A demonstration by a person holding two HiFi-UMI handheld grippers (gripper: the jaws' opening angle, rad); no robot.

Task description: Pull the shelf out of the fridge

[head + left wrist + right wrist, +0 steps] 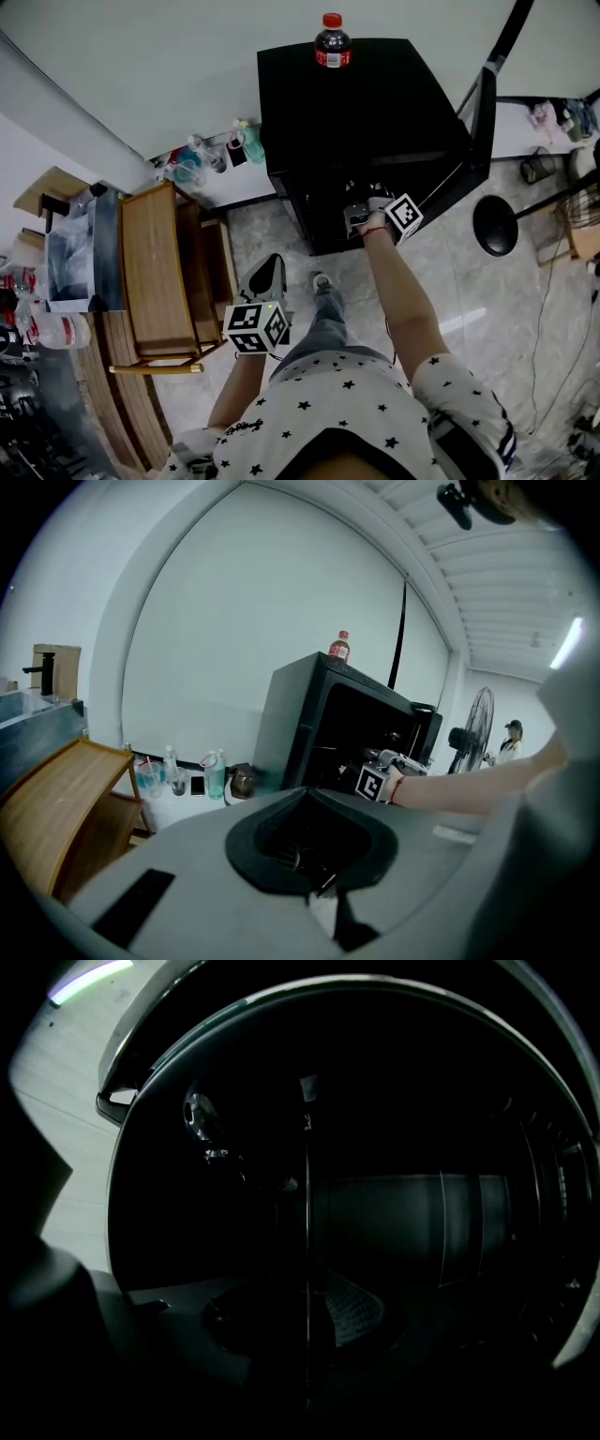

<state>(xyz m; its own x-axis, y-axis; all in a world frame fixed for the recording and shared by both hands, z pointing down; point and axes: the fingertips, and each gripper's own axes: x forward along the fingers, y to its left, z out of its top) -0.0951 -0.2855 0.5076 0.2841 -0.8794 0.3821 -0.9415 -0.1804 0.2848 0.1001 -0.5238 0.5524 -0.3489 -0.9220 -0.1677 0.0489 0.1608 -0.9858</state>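
Cola bottle (pixel 332 42) stood above your right claw (pixel 361 217) | wooden rack (pixel 161 272) sat left of your left claw (pixel 270 272) | fan base (pixel 495 225) lay right of the right claw

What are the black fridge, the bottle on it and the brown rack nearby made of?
Fridge: probably painted metal or plastic, smooth black.
Bottle: likely clear plastic, red cap, dark drink showing through.
Rack: wood, light brown with visible grain.

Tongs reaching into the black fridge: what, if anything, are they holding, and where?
Nothing. The right tongs are open; a thin edge, probably the shelf's, runs between their jaws, but they do not clamp it.
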